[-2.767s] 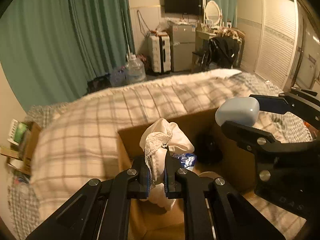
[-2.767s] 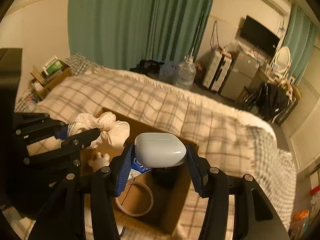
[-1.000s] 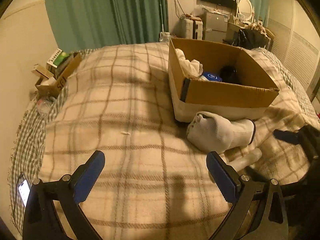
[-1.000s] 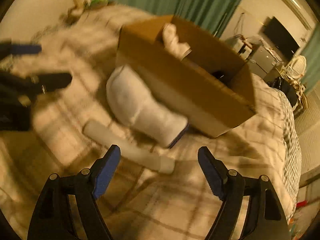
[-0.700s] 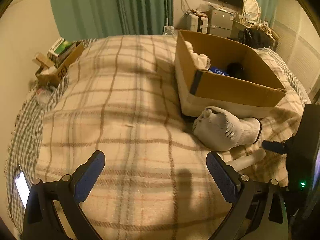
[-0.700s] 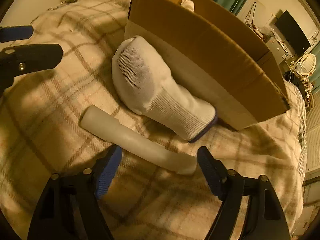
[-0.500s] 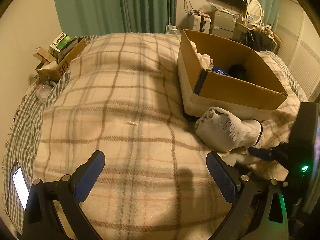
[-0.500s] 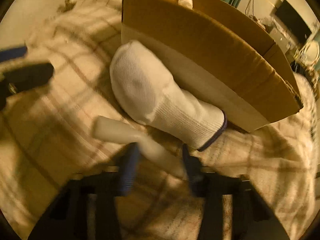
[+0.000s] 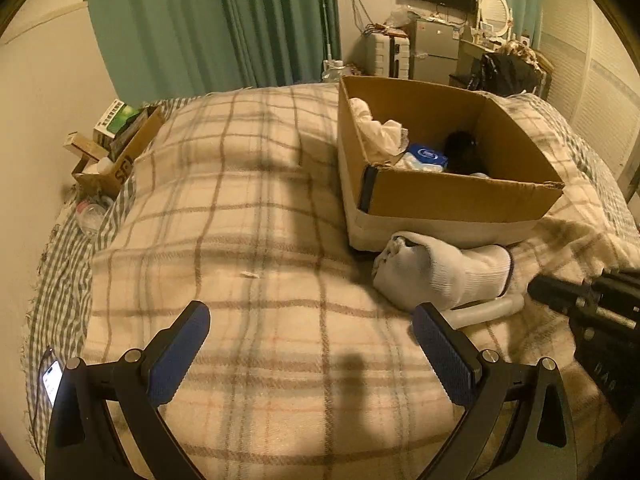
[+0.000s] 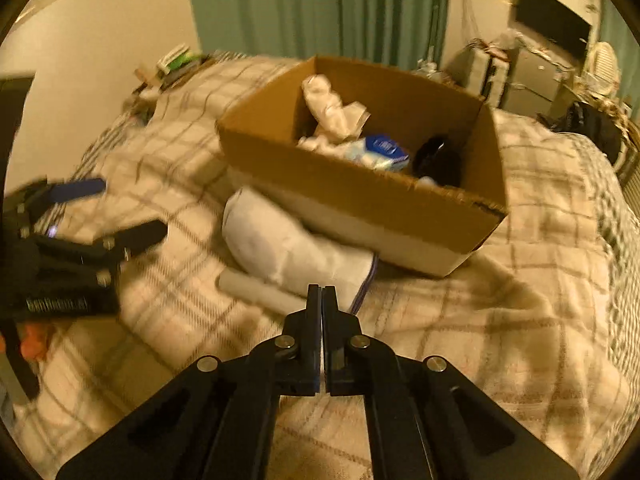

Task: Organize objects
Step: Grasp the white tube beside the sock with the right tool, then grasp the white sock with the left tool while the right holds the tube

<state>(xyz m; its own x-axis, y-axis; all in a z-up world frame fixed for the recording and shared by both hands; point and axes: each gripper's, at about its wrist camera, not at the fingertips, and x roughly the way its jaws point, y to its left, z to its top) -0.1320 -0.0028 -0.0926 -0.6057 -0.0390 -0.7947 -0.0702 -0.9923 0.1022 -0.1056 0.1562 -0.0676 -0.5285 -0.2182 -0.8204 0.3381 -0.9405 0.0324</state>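
Observation:
A cardboard box (image 9: 448,196) (image 10: 344,184) sits on the plaid bed and holds white cloth (image 9: 376,128), a blue-labelled packet (image 10: 380,150) and a dark object (image 9: 464,152). A white sock (image 9: 440,276) (image 10: 296,252) lies against the box's front, with a white tube (image 9: 484,312) (image 10: 256,290) beside it. My left gripper (image 9: 312,344) is wide open and empty above the blanket. My right gripper (image 10: 321,300) is shut with nothing between its fingers, just in front of the sock and tube; it also shows in the left wrist view (image 9: 576,300).
A phone (image 9: 52,380) lies at the bed's left edge. A box of clutter (image 9: 116,140) sits at the far left. Green curtains, a suitcase, cabinets and a TV stand beyond the bed.
The white cloth and the pale case are no longer in my grippers. Both grippers opened. The right one closed in on the tube and is now shut and empty, pulled back.

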